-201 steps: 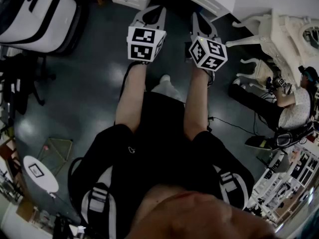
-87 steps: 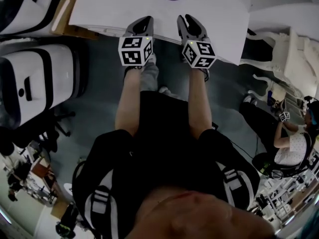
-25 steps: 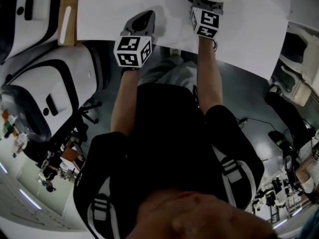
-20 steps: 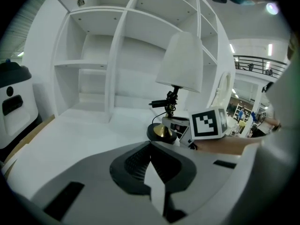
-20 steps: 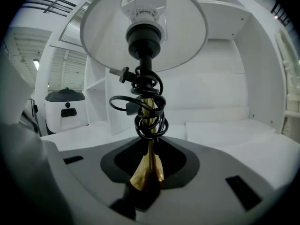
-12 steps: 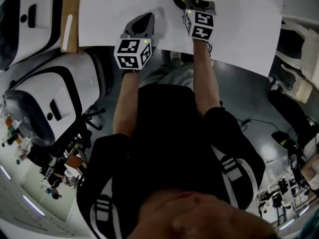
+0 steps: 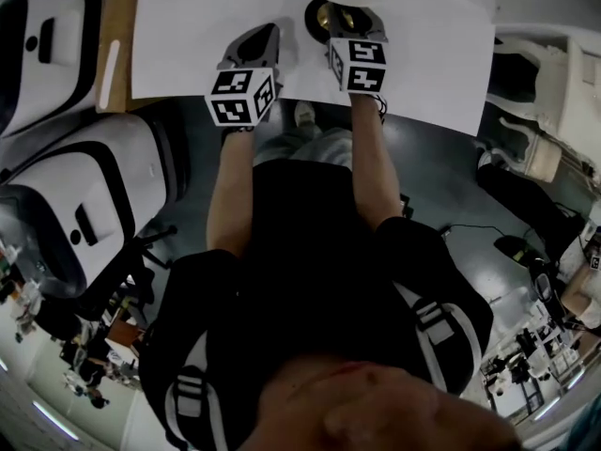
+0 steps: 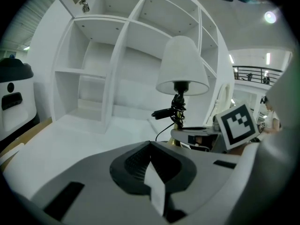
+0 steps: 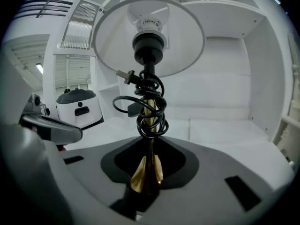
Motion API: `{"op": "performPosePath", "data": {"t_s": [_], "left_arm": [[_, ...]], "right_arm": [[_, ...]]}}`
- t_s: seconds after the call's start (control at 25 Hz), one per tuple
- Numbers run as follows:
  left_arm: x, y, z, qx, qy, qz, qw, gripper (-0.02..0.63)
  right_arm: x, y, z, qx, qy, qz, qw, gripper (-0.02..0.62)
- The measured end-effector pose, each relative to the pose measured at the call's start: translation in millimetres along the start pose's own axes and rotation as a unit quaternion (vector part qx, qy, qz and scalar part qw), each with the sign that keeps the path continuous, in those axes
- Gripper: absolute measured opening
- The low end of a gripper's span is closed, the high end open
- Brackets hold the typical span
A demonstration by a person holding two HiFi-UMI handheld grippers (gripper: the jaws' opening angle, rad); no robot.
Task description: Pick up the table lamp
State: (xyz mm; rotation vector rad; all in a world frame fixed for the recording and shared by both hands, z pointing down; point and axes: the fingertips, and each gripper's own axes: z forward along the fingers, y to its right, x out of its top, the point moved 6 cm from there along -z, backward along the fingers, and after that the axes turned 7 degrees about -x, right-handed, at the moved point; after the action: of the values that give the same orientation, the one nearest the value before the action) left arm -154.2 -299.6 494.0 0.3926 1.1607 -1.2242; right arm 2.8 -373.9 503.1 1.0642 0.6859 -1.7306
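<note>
The right tool [image 9: 149,165], whose jaws have just been closing, is gripping the table lamp [image 9: 150,36] low on its brass stem [image 9: 146,176] at the white tabletop's [image 7: 427,54] far side, while the left tool [image 8: 152,170] is hovering alongside, pinched together and empty.

right claw [image 7: 357,30] at the brass lamp base [image 7: 329,14], left claw [image 7: 259,38] just beside it.

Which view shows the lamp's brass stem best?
Right gripper view: the brass stem stands close-up, held in the right gripper. Left gripper view shows it small, partly behind that gripper; head view only glimpses brass from above.
</note>
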Motion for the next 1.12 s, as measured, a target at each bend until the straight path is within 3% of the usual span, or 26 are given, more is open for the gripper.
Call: {"op": "performPosePath", "data": {"t_s": [0.28,0.48,0.68,1.12], "left_arm": [[39.6,3.1,4.0,-0.001,0.044,-0.007,0.9990,0.011],[65.6,12.4,5.7,-0.023,0.056,-0.013,0.9981,0.011],[92.9,23.9,7.4,-0.031,0.074,0.003,0.9968,0.011],[126.4,29.4,19.3,-0.043,0.091,0.019,0.9948,0.011]], "right_arm": [[46.5,-2.4,-32.2,-0.004,0.013,0.017,1.000,0.106],[73.7,2.8,-49.0,0.001,0.022,0.025,0.999,0.106],[99.4,10.9,-61.3,0.003,0.038,0.024,0.999,0.106],[125.1,17.7,-69.6,0.004,0.060,0.018,0.998,0.106]]}}
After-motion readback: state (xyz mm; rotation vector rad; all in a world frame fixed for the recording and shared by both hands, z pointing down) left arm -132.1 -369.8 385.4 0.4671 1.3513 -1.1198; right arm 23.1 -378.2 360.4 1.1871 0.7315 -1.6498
